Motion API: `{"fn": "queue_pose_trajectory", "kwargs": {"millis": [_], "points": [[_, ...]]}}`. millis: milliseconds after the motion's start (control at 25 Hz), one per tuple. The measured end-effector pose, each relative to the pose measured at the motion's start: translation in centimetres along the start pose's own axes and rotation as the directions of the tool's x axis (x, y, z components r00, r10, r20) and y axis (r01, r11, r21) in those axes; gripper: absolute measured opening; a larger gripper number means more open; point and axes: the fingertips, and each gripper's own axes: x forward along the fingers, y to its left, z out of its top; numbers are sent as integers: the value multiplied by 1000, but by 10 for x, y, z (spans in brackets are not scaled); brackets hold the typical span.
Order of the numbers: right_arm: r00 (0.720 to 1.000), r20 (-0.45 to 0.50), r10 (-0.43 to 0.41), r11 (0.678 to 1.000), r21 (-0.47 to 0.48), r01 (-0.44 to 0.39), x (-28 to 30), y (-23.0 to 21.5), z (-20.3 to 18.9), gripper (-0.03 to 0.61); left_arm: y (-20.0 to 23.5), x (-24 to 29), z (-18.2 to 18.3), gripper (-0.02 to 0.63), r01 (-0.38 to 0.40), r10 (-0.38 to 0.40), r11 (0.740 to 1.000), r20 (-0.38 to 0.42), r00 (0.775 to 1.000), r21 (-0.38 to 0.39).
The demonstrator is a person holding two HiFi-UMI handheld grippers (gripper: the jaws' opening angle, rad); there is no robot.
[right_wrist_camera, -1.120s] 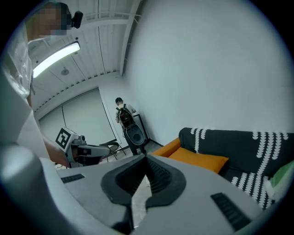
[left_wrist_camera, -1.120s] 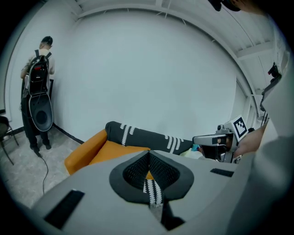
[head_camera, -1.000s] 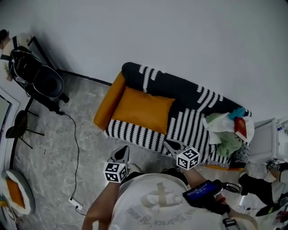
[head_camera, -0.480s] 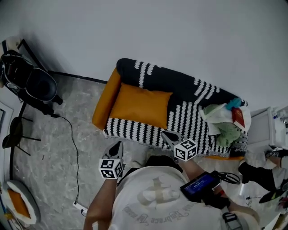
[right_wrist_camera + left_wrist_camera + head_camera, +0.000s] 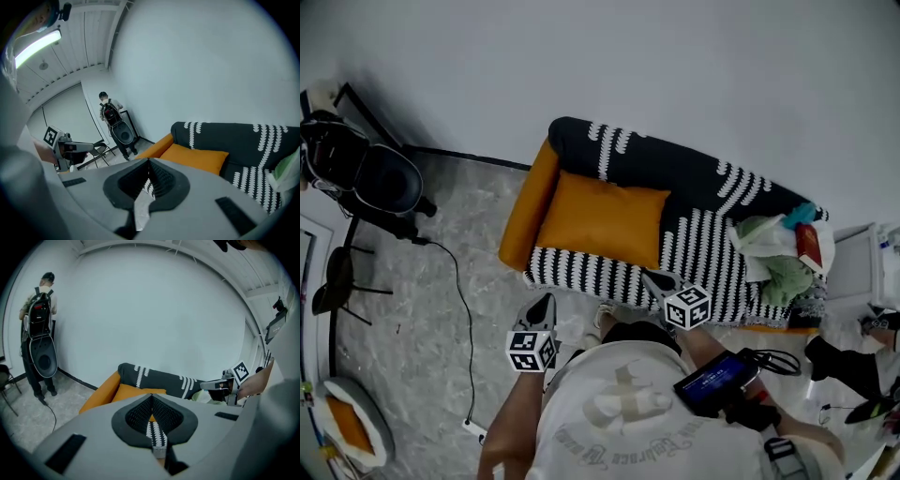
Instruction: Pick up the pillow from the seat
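Judging this the approach step: my left gripper [image 5: 542, 307] and right gripper [image 5: 656, 281] stand short of the sofa [image 5: 698, 251], fingers closed and empty. The orange pillow [image 5: 602, 220] lies on its seat. Next I must open and reach.

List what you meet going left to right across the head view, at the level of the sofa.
black speaker → orange sofa arm → orange pillow → pile of clothes

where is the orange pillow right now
In the head view, the orange rectangular fabric pillow lies on the left half of the black-and-white striped sofa, beside its orange armrest, away from the heap of clothes.
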Motion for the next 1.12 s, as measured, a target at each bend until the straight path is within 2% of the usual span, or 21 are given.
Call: {"fn": "queue_pose_trajectory", "kwargs": {"millis": [600, 800, 1120], "points": [[997, -37, -69, 986, 149, 74, 71, -88, 24, 14, 38, 105, 56, 9, 56, -49, 996, -98, 994, 73], [995, -33, -93, 978, 182, 97, 80, -120, 35, 14, 37, 138, 71, 9, 76, -69, 995, -125, 990, 60], [995, -19, -102, 969, 225, 104, 91, -156, 48, 14, 32, 179, 100, 9, 85, -66, 990, -167, 984, 111]]}}
